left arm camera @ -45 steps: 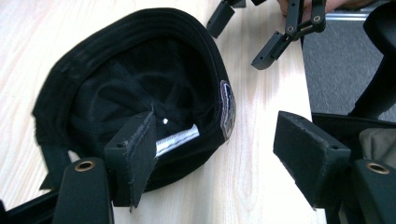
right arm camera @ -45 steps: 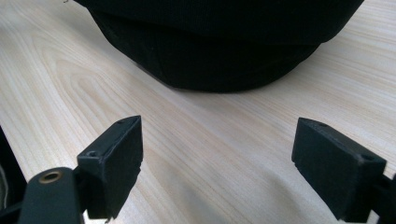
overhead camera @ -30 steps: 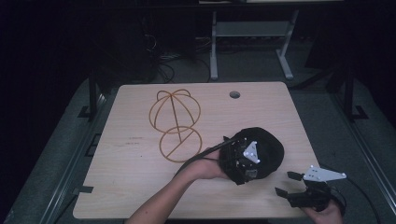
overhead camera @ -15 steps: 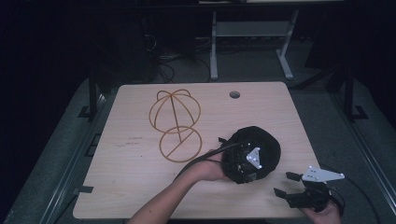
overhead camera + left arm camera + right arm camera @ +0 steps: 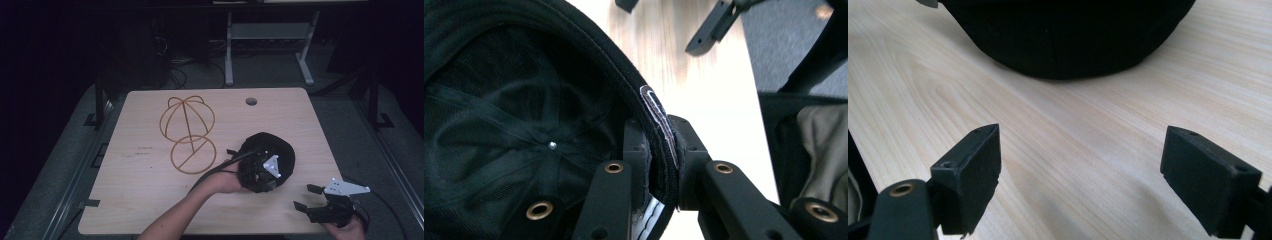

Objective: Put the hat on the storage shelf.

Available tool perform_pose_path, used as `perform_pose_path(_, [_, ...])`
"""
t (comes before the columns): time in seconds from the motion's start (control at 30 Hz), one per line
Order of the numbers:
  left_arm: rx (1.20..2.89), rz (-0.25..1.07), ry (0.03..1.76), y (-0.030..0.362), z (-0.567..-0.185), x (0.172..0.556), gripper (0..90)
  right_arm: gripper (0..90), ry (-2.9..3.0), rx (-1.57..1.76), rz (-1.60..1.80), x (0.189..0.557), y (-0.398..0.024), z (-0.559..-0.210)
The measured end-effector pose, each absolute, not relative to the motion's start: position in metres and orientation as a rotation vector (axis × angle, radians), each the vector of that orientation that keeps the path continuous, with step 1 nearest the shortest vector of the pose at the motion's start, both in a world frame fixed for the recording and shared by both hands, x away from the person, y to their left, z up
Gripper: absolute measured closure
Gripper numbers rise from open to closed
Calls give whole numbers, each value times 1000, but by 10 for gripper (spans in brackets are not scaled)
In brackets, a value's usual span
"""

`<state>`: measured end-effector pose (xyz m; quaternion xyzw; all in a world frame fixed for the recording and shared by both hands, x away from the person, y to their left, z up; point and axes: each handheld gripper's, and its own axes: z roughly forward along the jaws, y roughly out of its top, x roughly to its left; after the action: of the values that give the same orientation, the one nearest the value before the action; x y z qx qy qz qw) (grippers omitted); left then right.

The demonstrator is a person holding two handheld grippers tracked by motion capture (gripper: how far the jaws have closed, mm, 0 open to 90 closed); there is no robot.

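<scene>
- High view: black cap (image 5: 267,159) sat on the right half of the wooden table (image 5: 140,200), well apart from the wire cap stand (image 5: 188,134) at centre-left. Left gripper (image 5: 262,172) was at the cap's near edge, left hand (image 5: 225,181) just behind it. Right gripper (image 5: 320,205) hovered near the table's front right corner, apart from the cap, jaws spread.
- Left gripper view: jaws were clamped on the cap's rim, one inside the crown and one outside, with the stitched sweatband edge (image 5: 659,125) pinched between them. Cap was open side toward the camera (inner seams and the top rivet visible).
- Right gripper view: jaws were wide apart with nothing between them, low over bare table (image 5: 1063,165); the cap's (image 5: 1068,35) dark crown was straight ahead, near but not touching.
- Handling, my read: light, soft fabric, will fold and sag under a single pinch. The rim band is the stiffest part, so that is where to grip. A second hold on the opposite rim should keep it open. Not fragile, not slippery.
</scene>
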<state>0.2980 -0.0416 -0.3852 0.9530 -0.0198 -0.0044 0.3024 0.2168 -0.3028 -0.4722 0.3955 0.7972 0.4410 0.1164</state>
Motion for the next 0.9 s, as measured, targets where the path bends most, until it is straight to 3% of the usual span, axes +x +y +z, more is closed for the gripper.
perform_pose_path(0.9, [2275,-20,97,-16,-324,315,817,143,2233,1146,1425,215,-297,-457])
